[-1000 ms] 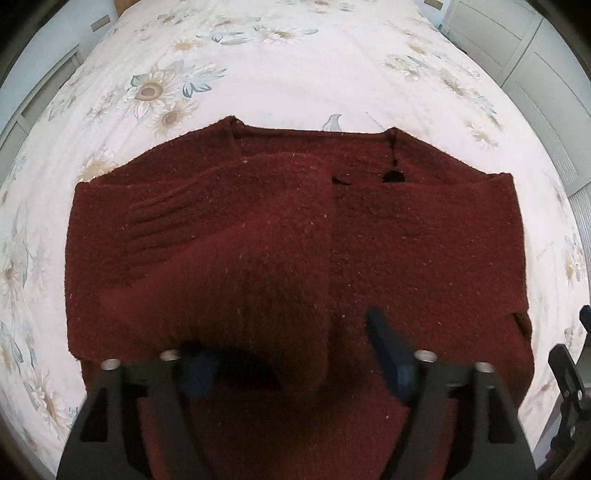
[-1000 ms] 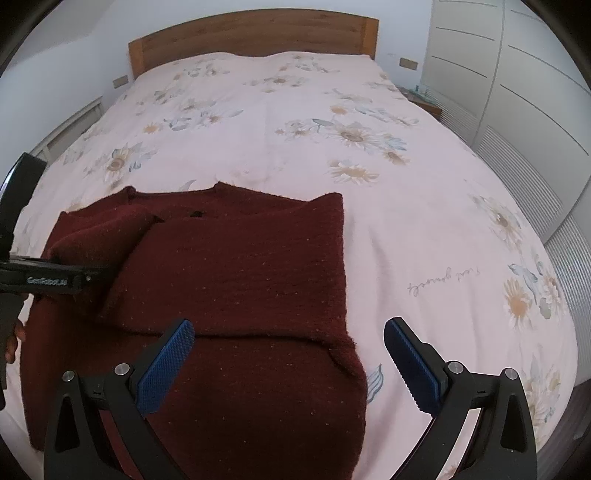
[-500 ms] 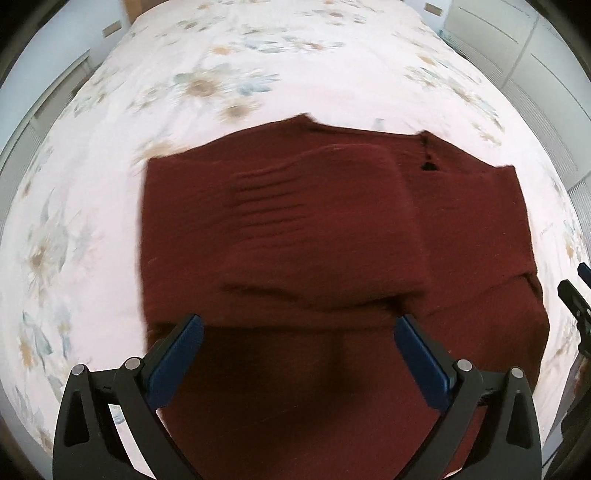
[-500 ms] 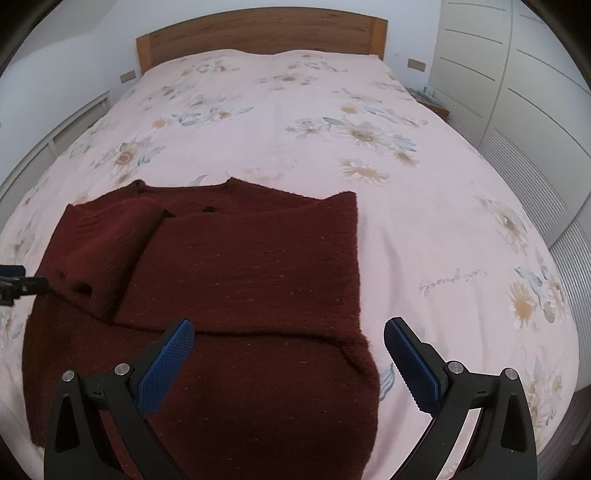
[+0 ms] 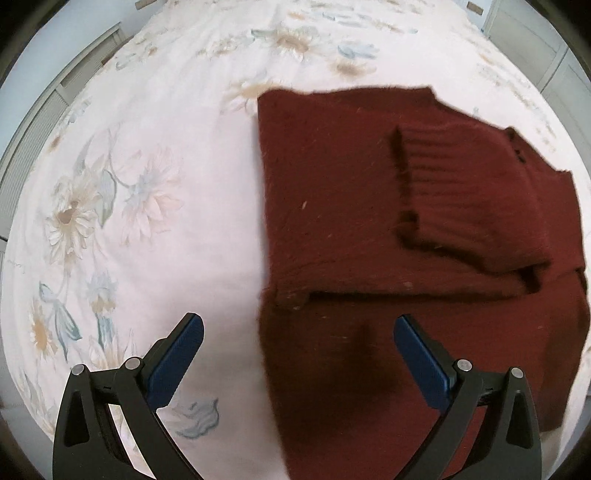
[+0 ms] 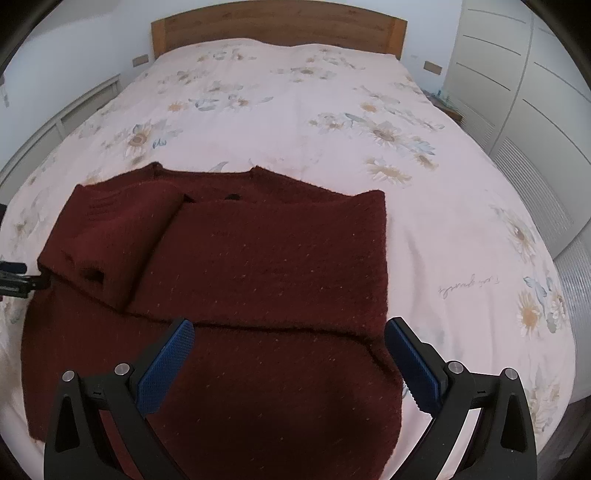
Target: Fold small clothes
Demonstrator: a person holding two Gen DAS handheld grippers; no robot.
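Room: a bedroom with a bed (image 6: 280, 110) under a pale floral cover, a wooden headboard (image 6: 277, 26) at the far end and white wardrobe doors (image 6: 524, 92) along the right side.
Garment: a dark red knitted sweater (image 6: 258, 258) lies flat on the near part of the bed, neck toward the headboard.
Fold so far: both sleeves are laid inward across the chest; the ribbed cuff (image 5: 443, 177) of one rests on top of the body panel, and the lower body is spread out toward the near edge.
Left claw (image 5: 295, 354): wide, nothing between its blue pads; its jaws have just been opening. It hangs over the sweater's left side edge, one pad above the bare bed cover, the other above the knit.
Right claw (image 6: 288, 365): wide and empty, hovering over the lower right part of the sweater, its right pad at about the garment's right edge.
Step in hand: judged from the layout, the sleeve folds look finished and the two claws are lining up on the lower body for the next fold.
Next move: likely each claw must drop to the hem, pinch the thick knit near its own corner, then carry the hem up toward the neck together so the sleeves stay tucked.
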